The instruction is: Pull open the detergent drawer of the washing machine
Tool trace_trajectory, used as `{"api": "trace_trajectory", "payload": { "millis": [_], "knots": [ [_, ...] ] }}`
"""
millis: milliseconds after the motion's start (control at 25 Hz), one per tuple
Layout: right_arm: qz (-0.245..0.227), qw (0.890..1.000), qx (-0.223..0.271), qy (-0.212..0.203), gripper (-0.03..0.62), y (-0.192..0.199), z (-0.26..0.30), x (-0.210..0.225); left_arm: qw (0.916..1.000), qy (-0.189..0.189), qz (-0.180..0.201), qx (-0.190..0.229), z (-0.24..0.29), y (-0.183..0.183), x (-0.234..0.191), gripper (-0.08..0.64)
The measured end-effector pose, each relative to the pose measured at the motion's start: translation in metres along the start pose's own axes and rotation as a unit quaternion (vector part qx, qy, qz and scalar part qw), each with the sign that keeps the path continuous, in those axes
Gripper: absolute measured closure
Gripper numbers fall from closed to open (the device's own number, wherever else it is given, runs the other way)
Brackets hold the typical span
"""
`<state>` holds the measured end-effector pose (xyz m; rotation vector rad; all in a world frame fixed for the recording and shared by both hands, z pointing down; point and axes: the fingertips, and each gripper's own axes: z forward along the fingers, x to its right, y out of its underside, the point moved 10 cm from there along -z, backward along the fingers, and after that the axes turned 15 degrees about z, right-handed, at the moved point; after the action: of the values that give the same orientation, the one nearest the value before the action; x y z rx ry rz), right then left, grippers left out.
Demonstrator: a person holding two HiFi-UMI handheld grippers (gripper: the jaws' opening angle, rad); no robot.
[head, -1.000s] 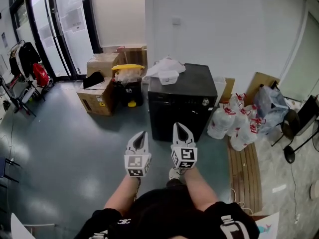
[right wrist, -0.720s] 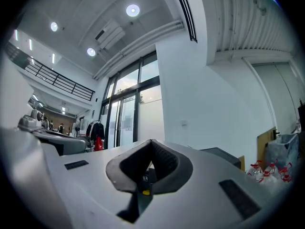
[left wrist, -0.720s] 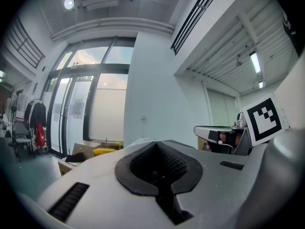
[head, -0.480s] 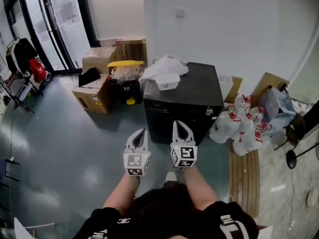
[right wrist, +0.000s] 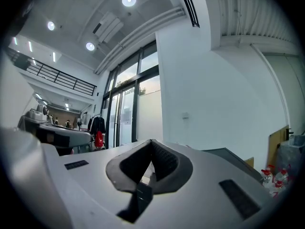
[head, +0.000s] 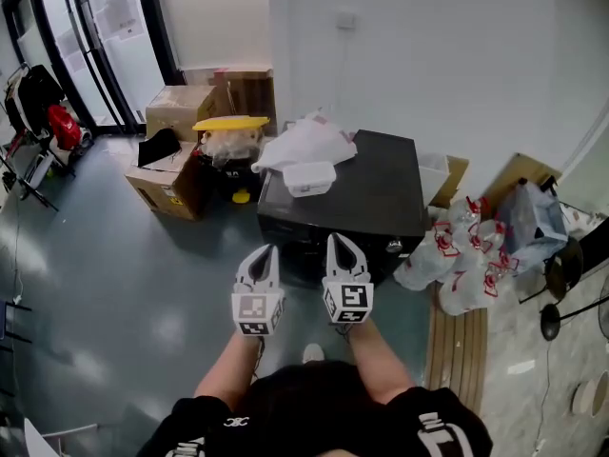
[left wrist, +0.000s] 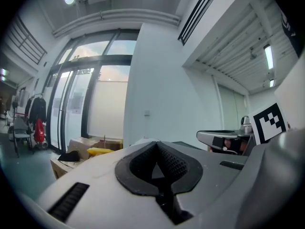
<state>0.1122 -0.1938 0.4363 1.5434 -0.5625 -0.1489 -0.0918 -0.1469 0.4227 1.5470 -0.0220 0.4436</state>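
Note:
A black washing machine [head: 352,198] stands against the white wall in the head view, its front panel [head: 314,253] facing me, with a small knob [head: 393,247] at its right. My left gripper [head: 264,256] and right gripper [head: 343,247] are held side by side, level, just short of that front. Both are shut with nothing between the jaws. In the left gripper view the left gripper [left wrist: 156,151] shows pads pressed together; the right gripper [right wrist: 151,149] looks the same in its own view. The drawer itself cannot be made out.
A white bag [head: 303,143] and a white box [head: 309,177] lie on the machine's top. Cardboard boxes [head: 176,112] and a yellow-lidded bin [head: 228,127] stand at its left. Water jugs [head: 461,265] and a wooden pallet [head: 459,350] are at the right. Glass doors [head: 90,36] at far left.
I have walked closer to the washing machine; it has grown and slid down toward the grippers. Both grippers stayed shut, side by side.

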Motion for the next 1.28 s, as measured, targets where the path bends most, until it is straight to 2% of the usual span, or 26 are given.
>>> {"api": "trace_trajectory", "payload": {
  "millis": [120, 240, 520, 840, 920, 1000, 1040, 1080, 1120, 1280],
  "knots": [
    [-0.002, 1.000, -0.001, -0.007, 0.591, -0.003, 0.023, 0.016, 0.9999, -0.012, 0.006, -0.003, 0.026, -0.003, -0.005, 0.558],
    [-0.009, 1.000, 0.003, -0.016, 0.591, -0.010, 0.038, 0.023, 0.9997, -0.008, 0.022, -0.001, 0.042, -0.007, -0.008, 0.558],
    [-0.009, 1.000, 0.008, -0.023, 0.591, -0.016, 0.058, 0.020, 0.9994, -0.006, 0.032, 0.012, 0.051, -0.009, -0.019, 0.558],
    [0.001, 1.000, 0.004, -0.026, 0.591, -0.016, 0.079, 0.015, 0.9997, -0.014, 0.003, 0.018, 0.058, -0.003, -0.041, 0.558],
    [0.005, 1.000, 0.004, -0.025, 0.591, -0.016, 0.080, 0.015, 0.9998, -0.005, -0.003, 0.020, 0.058, 0.001, -0.044, 0.558],
    [0.006, 1.000, 0.005, -0.025, 0.591, -0.016, 0.082, 0.013, 0.9992, 0.022, -0.013, 0.030, 0.062, 0.004, -0.048, 0.557],
    [0.004, 1.000, 0.005, -0.026, 0.591, -0.015, 0.083, 0.013, 0.9982, 0.042, -0.024, 0.037, 0.065, 0.006, -0.049, 0.505],
    [0.001, 1.000, 0.006, -0.026, 0.591, -0.015, 0.084, 0.012, 0.9962, 0.061, -0.043, 0.044, 0.069, 0.008, -0.051, 0.350],
    [-0.006, 1.000, 0.008, -0.027, 0.591, -0.015, 0.084, 0.011, 0.9935, 0.077, -0.066, 0.051, 0.071, 0.010, -0.053, 0.243],
    [-0.023, 0.999, 0.008, -0.030, 0.591, -0.013, 0.085, 0.006, 0.9770, 0.102, -0.168, 0.084, 0.074, 0.019, -0.063, 0.210]
  ]
}}
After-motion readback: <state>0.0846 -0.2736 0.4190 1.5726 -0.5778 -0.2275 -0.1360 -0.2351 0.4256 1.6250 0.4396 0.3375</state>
